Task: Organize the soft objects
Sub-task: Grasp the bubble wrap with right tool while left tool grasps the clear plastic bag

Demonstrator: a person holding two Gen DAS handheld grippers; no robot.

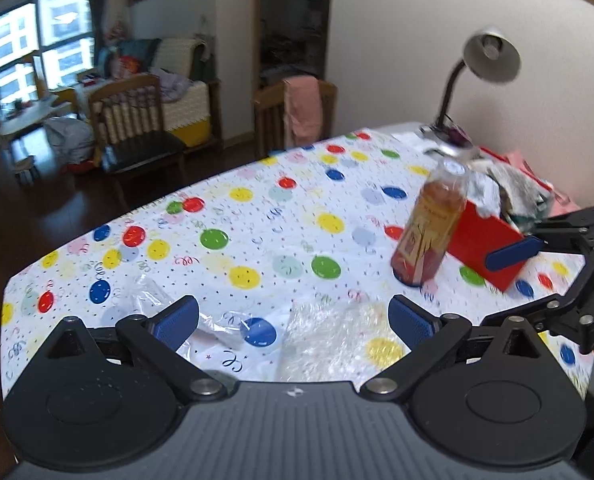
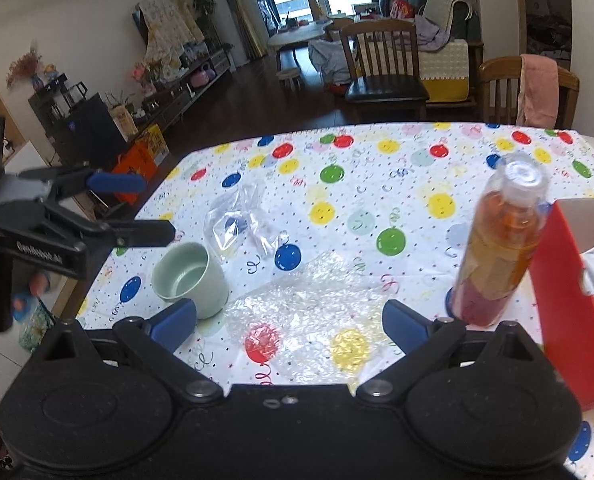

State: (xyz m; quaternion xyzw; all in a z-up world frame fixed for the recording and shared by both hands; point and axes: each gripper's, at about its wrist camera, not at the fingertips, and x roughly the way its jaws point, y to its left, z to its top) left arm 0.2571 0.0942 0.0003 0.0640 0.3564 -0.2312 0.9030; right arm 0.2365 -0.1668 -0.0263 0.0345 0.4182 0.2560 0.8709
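Observation:
A sheet of clear bubble wrap (image 2: pixel 317 300) lies flat on the balloon-print tablecloth; it also shows in the left wrist view (image 1: pixel 329 340). A crumpled clear plastic bag (image 2: pixel 241 224) lies beyond it, also seen in the left wrist view (image 1: pixel 157 300). A red box (image 1: pixel 485 244) holds crumpled soft items (image 1: pixel 513 188); its red wall (image 2: pixel 569 300) is at the right. My left gripper (image 1: pixel 293 320) is open and empty above the bubble wrap and bag. My right gripper (image 2: pixel 289 324) is open and empty just before the bubble wrap.
A tall bottle of amber liquid (image 2: pixel 497 248) stands next to the red box, also in the left wrist view (image 1: pixel 433 224). A pale green cup (image 2: pixel 189 276) stands left of the bubble wrap. A desk lamp (image 1: pixel 481 64) stands at the table's far corner. Wooden chairs (image 2: pixel 381 68) stand beyond the table.

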